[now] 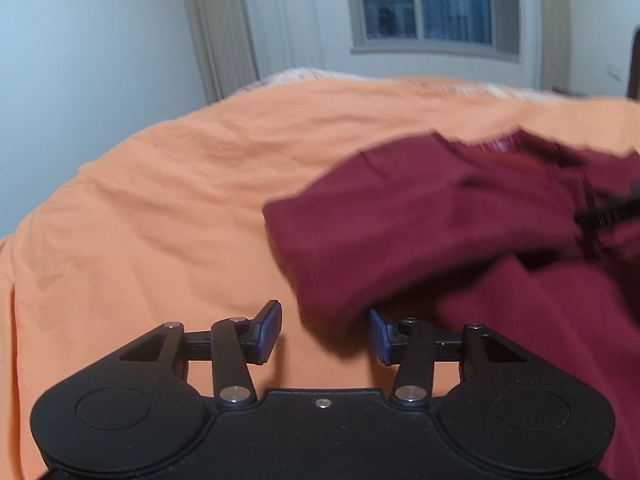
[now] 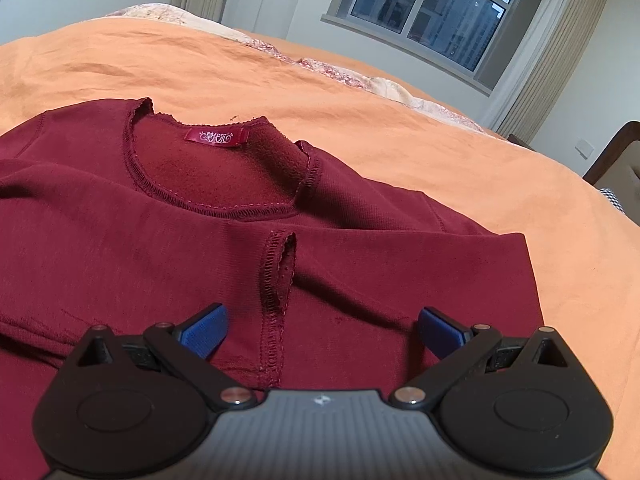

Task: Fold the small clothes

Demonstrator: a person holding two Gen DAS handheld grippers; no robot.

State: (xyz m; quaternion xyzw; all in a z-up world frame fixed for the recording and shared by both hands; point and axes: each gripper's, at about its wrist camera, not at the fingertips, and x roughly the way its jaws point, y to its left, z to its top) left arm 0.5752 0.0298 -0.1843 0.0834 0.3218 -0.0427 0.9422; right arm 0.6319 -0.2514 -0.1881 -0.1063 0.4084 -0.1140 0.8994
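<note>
A dark red long-sleeved top lies on the orange bedspread, its neckline and pink label facing up. One sleeve is folded across the chest, and its cuff ends just ahead of my right gripper. That gripper is open and hovers low over the cloth, holding nothing. In the left wrist view the top is blurred and fills the right side. My left gripper is open at the garment's left edge, with cloth hanging over its right pad.
The orange bedspread stretches wide to the left of the top. A patterned quilt lies along the far edge of the bed. Behind it are a window, curtains and walls. A dark chair stands at the right.
</note>
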